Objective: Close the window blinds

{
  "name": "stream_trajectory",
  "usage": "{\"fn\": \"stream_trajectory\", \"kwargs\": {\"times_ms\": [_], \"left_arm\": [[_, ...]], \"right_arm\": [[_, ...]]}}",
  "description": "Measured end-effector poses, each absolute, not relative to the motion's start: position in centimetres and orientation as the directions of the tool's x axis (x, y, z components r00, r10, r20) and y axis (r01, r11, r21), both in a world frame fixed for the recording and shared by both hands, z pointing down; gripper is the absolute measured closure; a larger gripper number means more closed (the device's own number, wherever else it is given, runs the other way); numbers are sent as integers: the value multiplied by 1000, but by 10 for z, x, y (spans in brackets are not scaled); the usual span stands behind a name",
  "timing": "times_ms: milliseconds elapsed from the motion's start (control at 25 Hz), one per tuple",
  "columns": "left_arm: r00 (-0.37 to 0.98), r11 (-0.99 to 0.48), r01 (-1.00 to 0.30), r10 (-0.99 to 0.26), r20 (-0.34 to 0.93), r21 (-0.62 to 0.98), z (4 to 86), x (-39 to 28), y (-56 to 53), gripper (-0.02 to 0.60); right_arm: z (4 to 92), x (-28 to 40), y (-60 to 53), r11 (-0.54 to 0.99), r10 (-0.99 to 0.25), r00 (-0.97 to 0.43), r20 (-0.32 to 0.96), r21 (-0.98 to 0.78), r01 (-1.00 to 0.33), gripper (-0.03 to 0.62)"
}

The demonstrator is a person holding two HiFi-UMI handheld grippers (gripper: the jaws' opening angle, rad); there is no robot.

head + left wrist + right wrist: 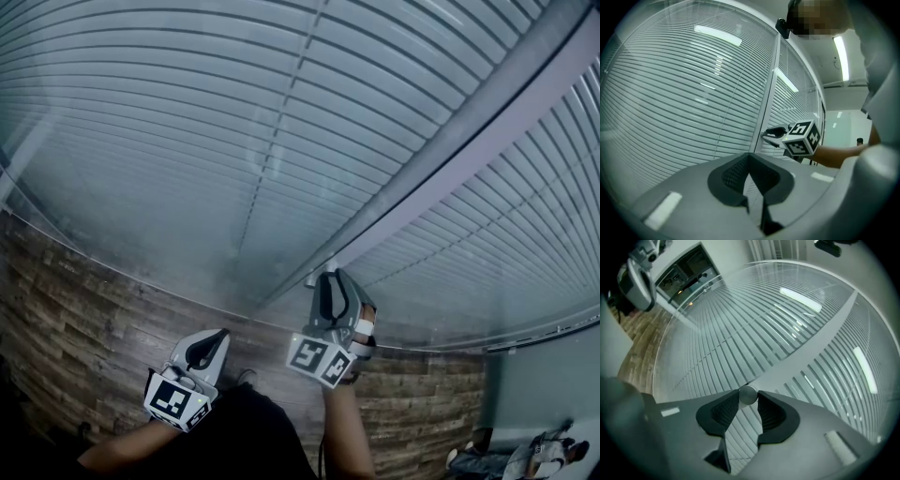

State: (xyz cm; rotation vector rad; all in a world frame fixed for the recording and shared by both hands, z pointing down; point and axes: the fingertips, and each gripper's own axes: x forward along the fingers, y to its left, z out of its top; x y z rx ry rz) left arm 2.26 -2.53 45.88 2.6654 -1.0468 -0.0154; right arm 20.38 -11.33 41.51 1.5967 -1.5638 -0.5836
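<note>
White slatted blinds hang behind glass in two panels, with a grey upright frame between them. A small round silver knob sits on that frame. My right gripper is shut on the knob, one pad against each side. In the head view the right gripper reaches up to the frame's lower part. My left gripper hangs lower and to the left, away from the glass. In its own view the left gripper is shut with nothing in it. The blinds fill that view, with the right gripper at the frame.
Wood-plank floor runs along the foot of the glass. A person's bare forearm holds the right gripper. Some pale objects lie on the floor at the far right. Ceiling lights reflect in the glass.
</note>
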Motion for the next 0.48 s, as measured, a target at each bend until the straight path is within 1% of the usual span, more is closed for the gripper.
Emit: {"fn": "stream_trajectory", "kwargs": {"times_ms": [80,120,200,280,360,440,480], "left_arm": [[738,-698,-665,-669,89,265,456,23,-25,581],[738,-696,-665,-669,92,270,457,24,-25,581],[737,-692,-666,-669,98,278,464,24,-25,581],[736,-691,-666,-670,99,281,467,25,-25,581],[737,-692,-665,-669,98,280,466,27,-26,581],[741,-699,-661,-665,92,273,466,27,-24,581],[743,-703,-660,-664,87,267,467,26,-23,581]], "right_arm": [[412,207,-111,86,-972,84,220,665,-742,456],[412,209,-109,76,-974,60,218,566,-821,431],[415,213,-105,47,-980,26,200,349,-936,418],[419,218,-103,17,-984,11,177,159,-987,419],[418,221,-100,-1,-988,1,153,1,-1000,430],[418,215,-90,4,-993,-15,118,-89,-996,461],[418,209,-83,18,-995,-28,96,-100,-995,485]]}}
